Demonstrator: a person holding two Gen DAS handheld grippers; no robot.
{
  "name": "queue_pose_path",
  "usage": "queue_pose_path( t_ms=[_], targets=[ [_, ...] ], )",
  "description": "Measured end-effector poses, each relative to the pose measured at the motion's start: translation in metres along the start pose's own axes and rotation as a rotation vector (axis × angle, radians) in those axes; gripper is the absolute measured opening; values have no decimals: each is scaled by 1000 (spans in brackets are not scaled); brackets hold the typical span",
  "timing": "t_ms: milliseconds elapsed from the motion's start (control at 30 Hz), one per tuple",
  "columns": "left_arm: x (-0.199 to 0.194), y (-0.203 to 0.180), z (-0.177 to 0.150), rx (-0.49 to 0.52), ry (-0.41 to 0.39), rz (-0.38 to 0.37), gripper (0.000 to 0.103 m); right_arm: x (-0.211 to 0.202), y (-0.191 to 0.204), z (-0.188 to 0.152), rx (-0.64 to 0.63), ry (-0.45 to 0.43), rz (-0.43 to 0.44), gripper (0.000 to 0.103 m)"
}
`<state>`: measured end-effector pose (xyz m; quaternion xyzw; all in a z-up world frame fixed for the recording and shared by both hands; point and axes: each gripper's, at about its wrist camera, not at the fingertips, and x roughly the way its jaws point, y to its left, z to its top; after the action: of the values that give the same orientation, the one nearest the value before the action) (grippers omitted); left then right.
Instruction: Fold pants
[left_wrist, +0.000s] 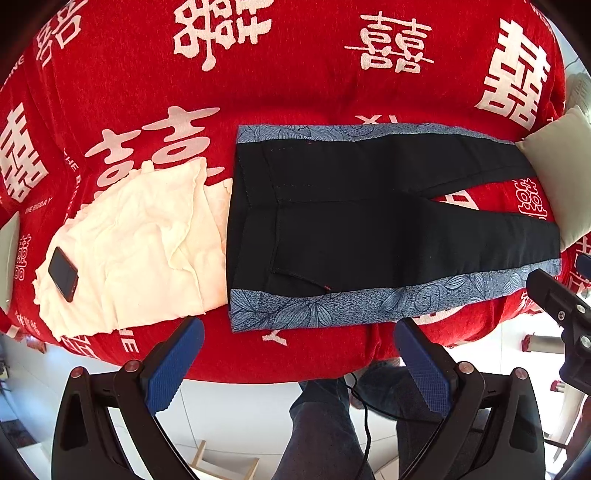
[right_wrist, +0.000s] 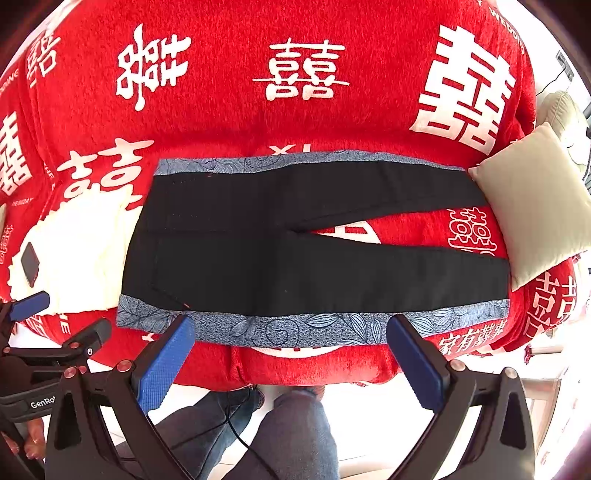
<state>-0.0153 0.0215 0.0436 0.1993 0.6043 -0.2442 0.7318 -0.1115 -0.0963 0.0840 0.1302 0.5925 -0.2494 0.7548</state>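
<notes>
Black pants (left_wrist: 362, 225) with blue floral side stripes lie flat on the red sofa cover (left_wrist: 258, 81), waistband at the left, legs spread in a V to the right; they also show in the right wrist view (right_wrist: 295, 251). My left gripper (left_wrist: 299, 328) is open and empty, hovering above the near stripe by the sofa's front edge. My right gripper (right_wrist: 291, 325) is open and empty, over the near stripe (right_wrist: 295, 328) further right. The right gripper's body shows in the left wrist view (left_wrist: 554, 295); the left gripper shows in the right wrist view (right_wrist: 55, 332).
A cream cloth (left_wrist: 140, 251) lies left of the pants with a dark phone (left_wrist: 63, 274) on it. A beige cushion (right_wrist: 535, 206) covers the leg ends at the right. The person's legs (left_wrist: 325, 424) and a cable stand on the white floor below the sofa's edge.
</notes>
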Motion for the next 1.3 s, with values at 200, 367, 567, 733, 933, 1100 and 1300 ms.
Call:
queue_pose_path(
  t_ms=[200, 367, 567, 733, 933, 1100, 1300],
  targets=[
    [11, -14, -10, -53, 40, 8, 103, 12, -15, -5, -6, 21, 29, 103],
    [33, -30, -16, -83, 66, 17, 103, 28, -30, -13, -7, 48, 49, 103],
    [76, -33, -21, -191, 85, -18, 103, 67, -49, -26, 15, 82, 106, 103],
    [113, -23, -32, -306, 90, -106, 103, 125, -89, -47, 259, 165, 413, 102],
    [158, -3, -52, -444, 90, -239, 103, 205, -115, -86, 536, 257, 729, 70],
    [183, 3, -64, -503, 103, -336, 103, 255, -114, -115, 624, 270, 874, 67],
    [190, -4, -66, -498, 99, -376, 103, 272, -126, -127, 700, 222, 1024, 67]
  ],
)
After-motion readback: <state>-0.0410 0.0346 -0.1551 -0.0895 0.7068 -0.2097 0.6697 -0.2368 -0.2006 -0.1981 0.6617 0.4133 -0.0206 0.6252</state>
